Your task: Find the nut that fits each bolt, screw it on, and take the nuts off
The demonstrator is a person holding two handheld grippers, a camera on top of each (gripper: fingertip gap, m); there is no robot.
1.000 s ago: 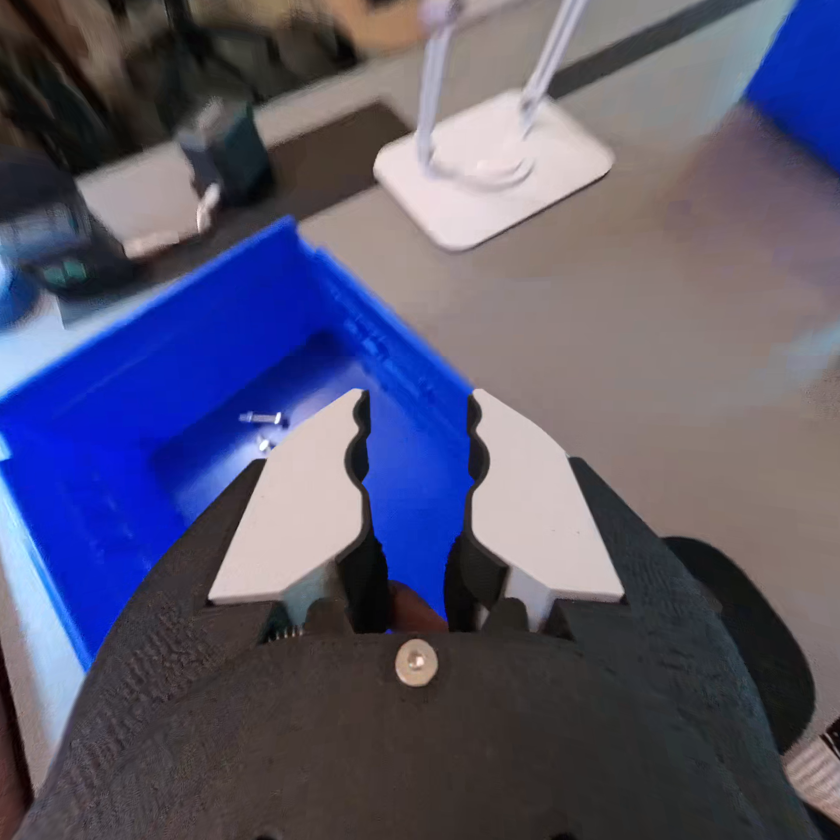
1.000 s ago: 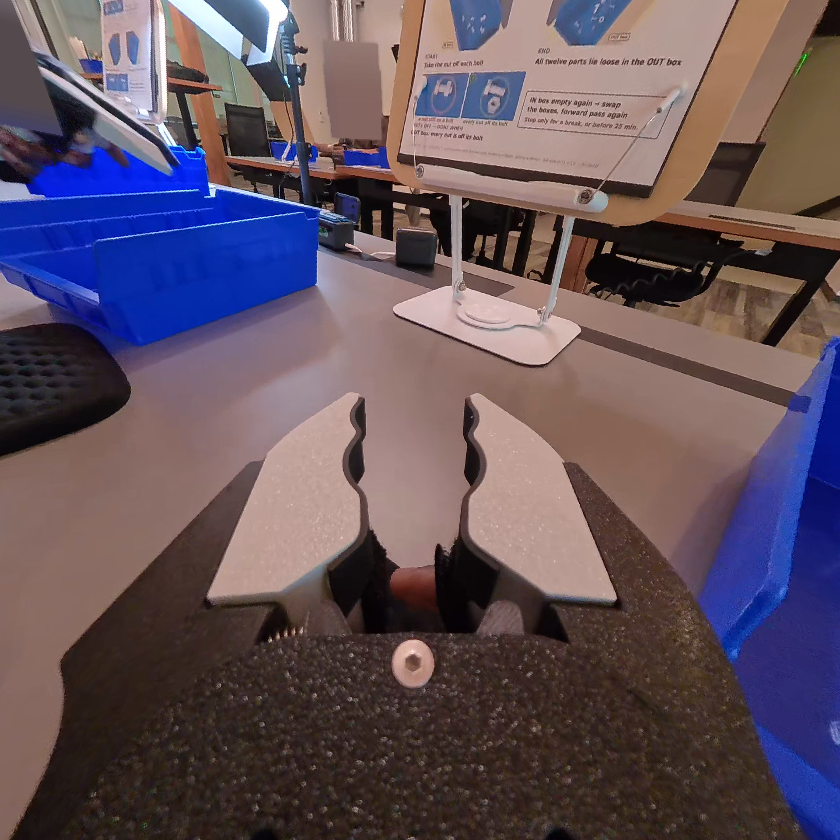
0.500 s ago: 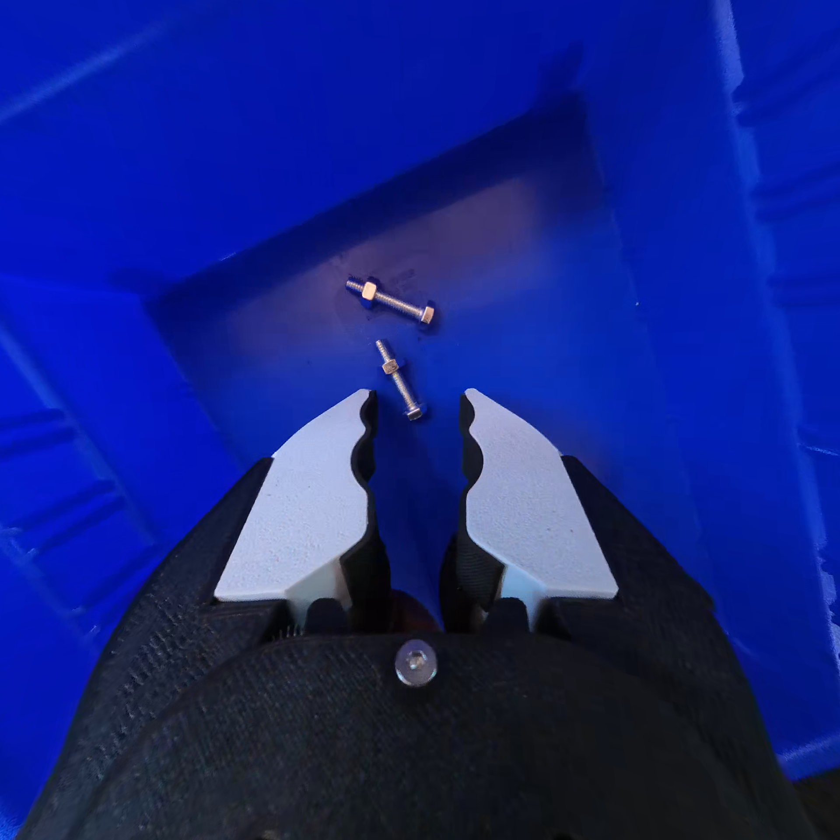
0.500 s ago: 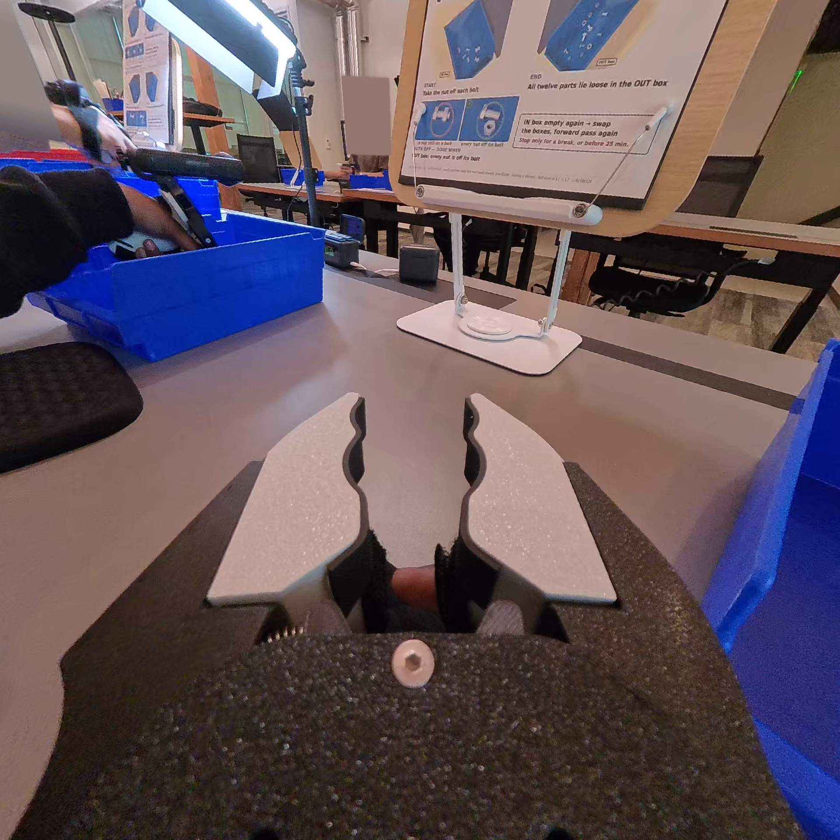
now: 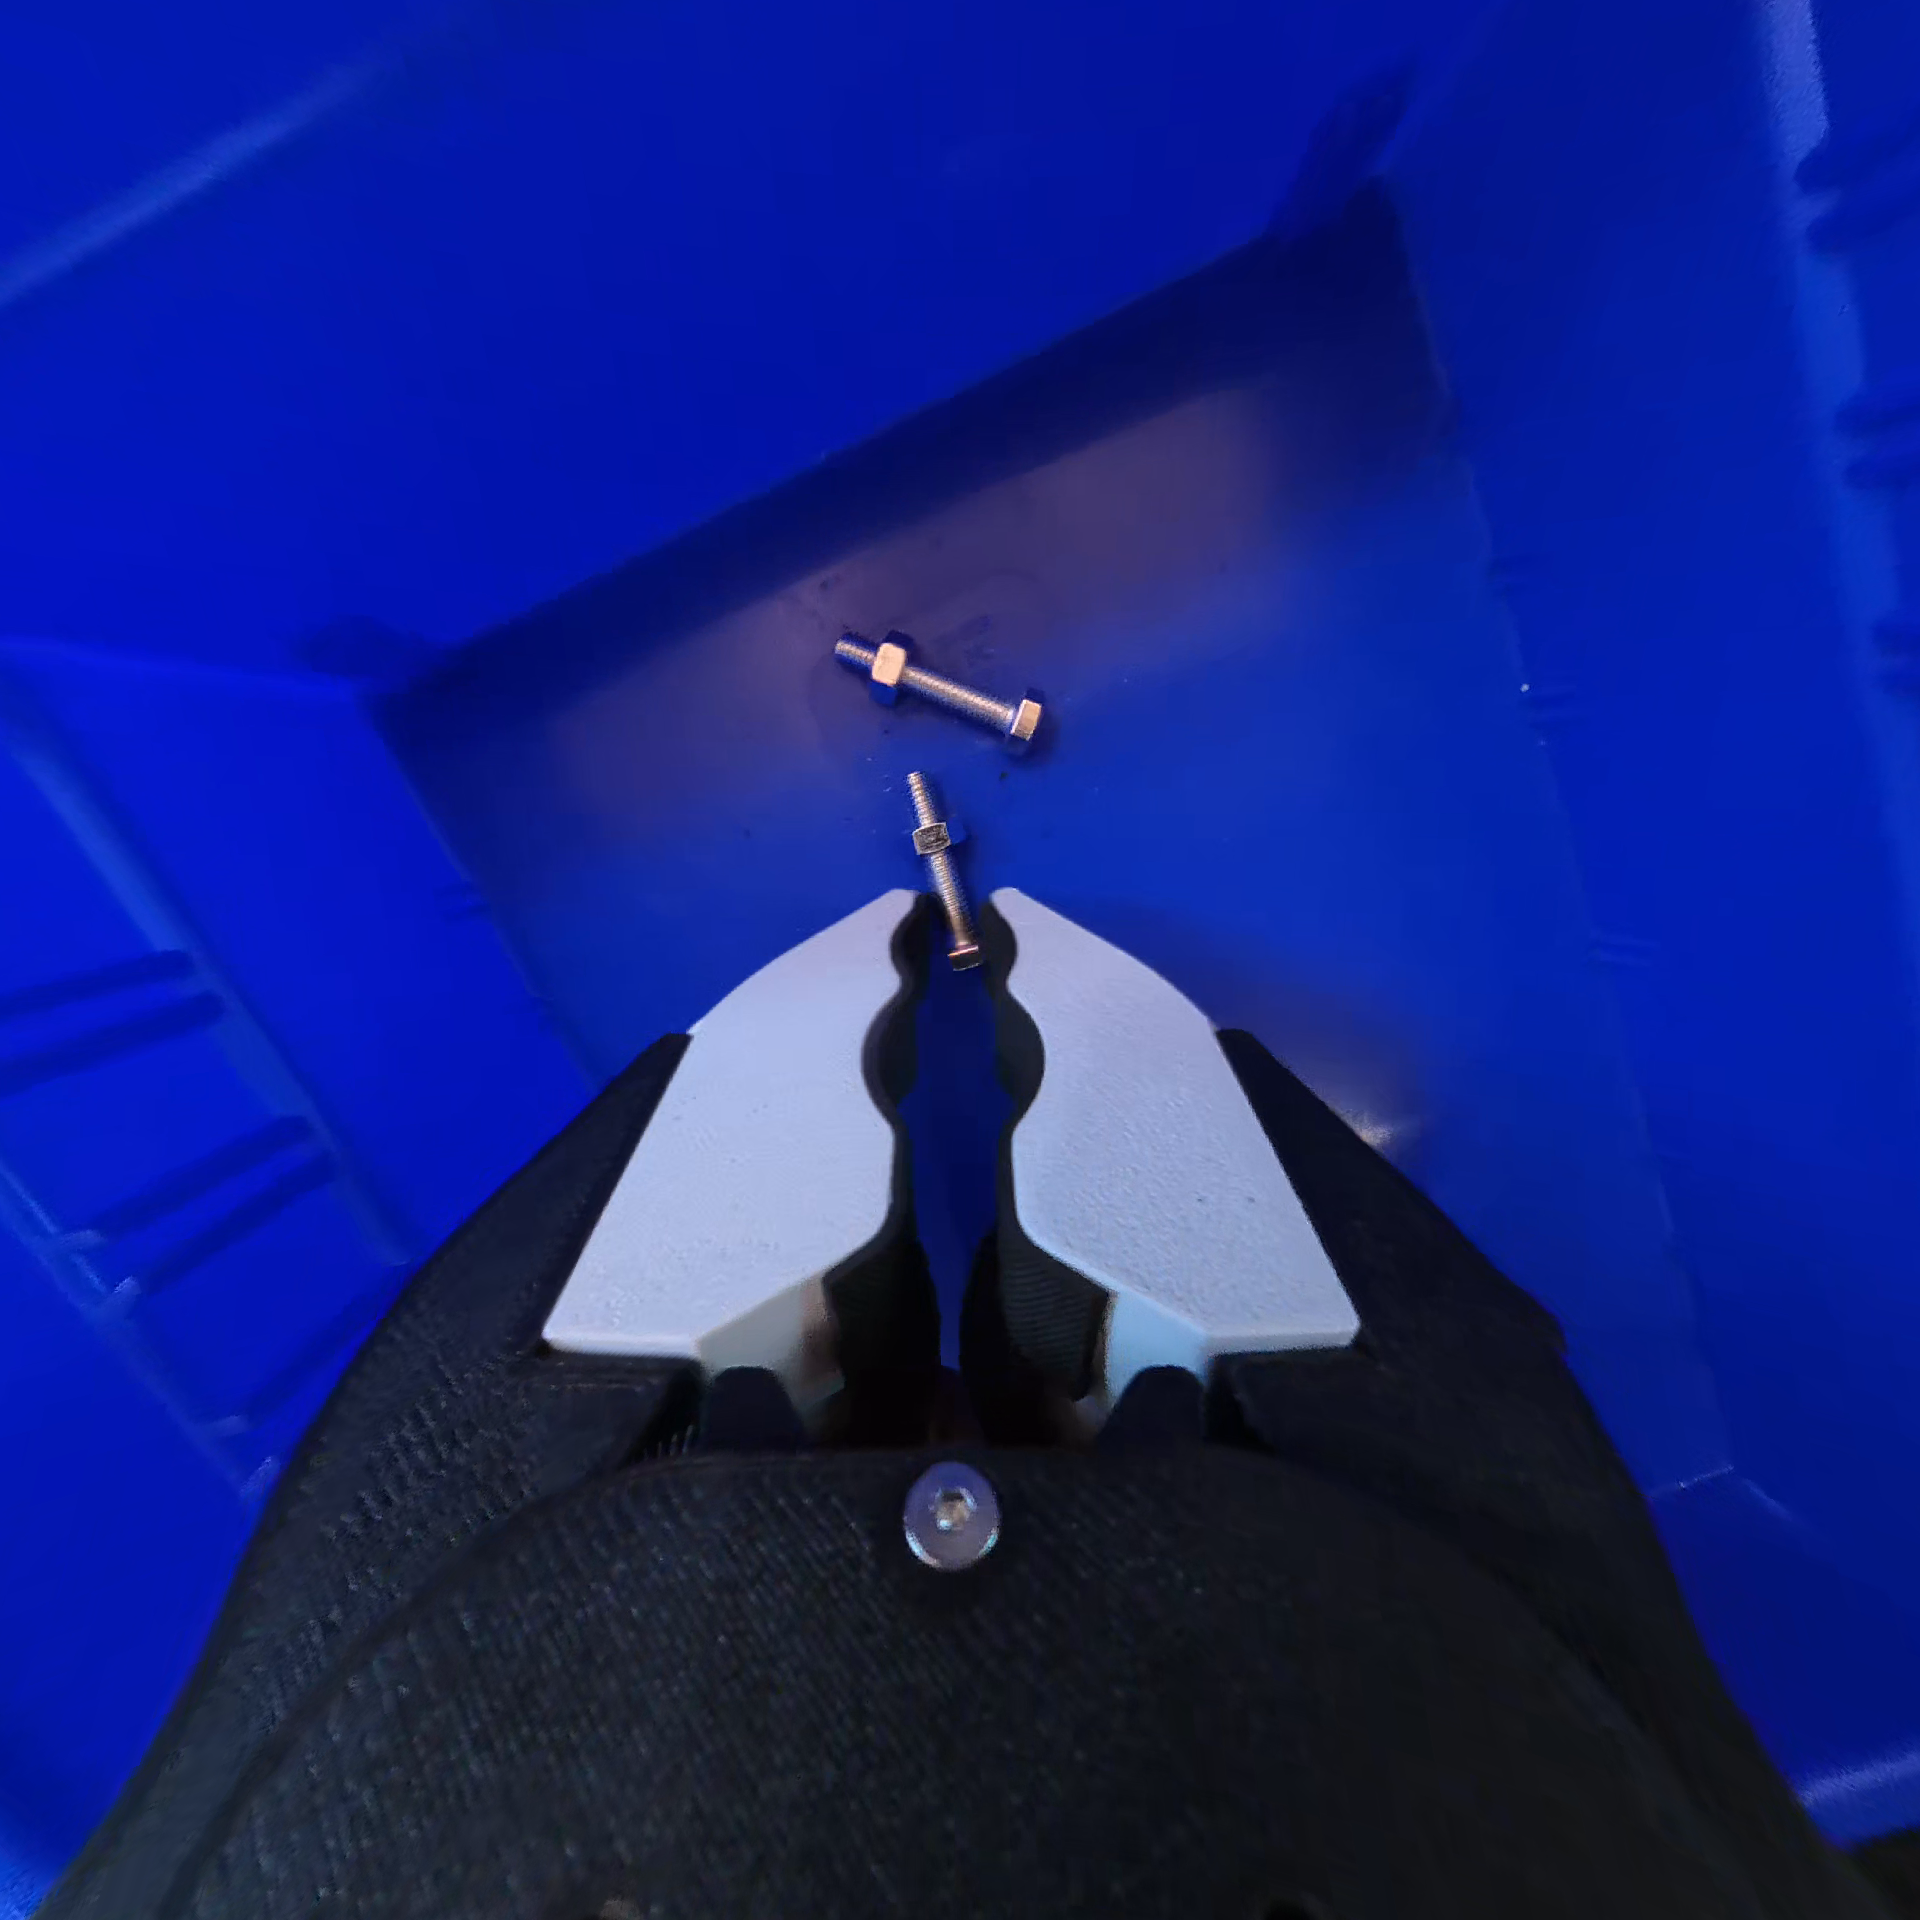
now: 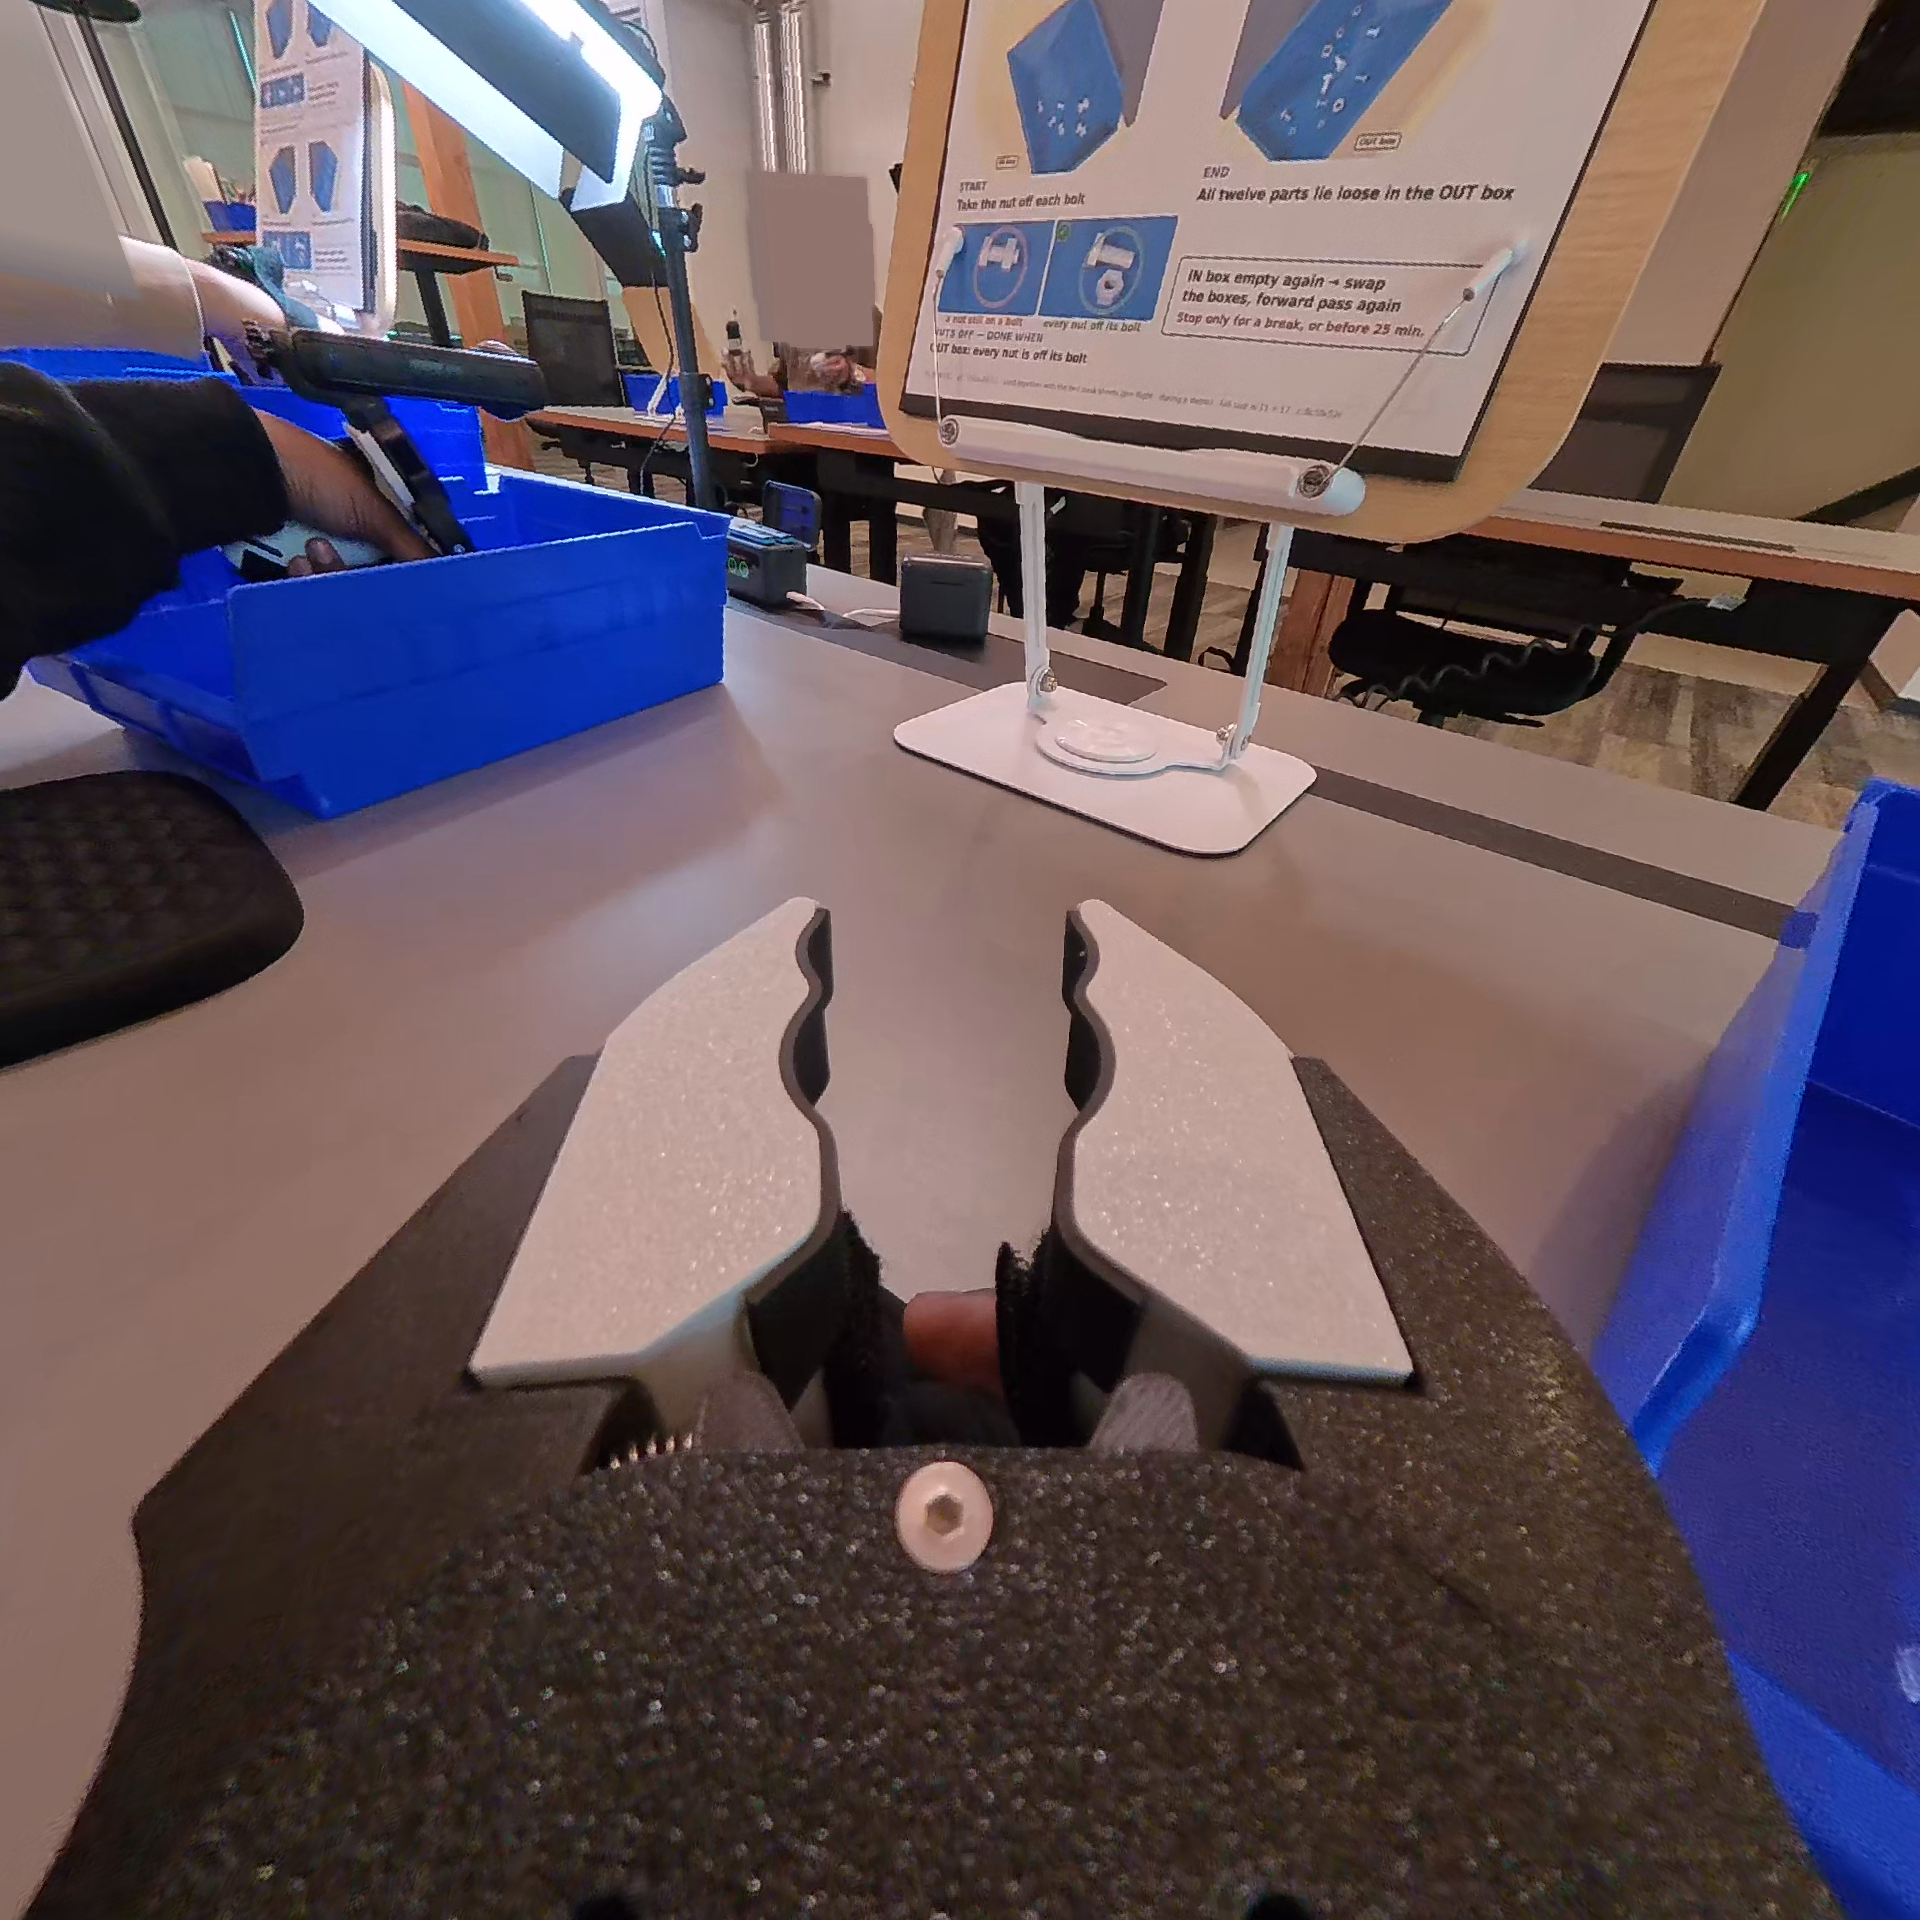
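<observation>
— What was the deep blue plastic bin [image 5: 520, 416] like inside?
— Smooth, faintly glossy on its floor; the two small silver bolts, the longer one [image 5: 940, 694] and the thinner one [image 5: 943, 878], were bright threaded metal, each with a shiny hex nut.
— And the left gripper [image 5: 951, 914]?
— Pale matt fingers [image 5: 758, 1143]; black body of rough, ridged plastic.
— The right gripper [image 6: 945, 935]?
— Grainy, speckled; the grey tabletop [image 6: 623, 883] was smooth and matt; the black pad [image 6: 114, 904] was dimpled; the board's rim [image 6: 1621, 260] looked like wood.

Left tongs [image 5: 954, 914] now narrowed around the small bolt [image 5: 943, 871].
</observation>
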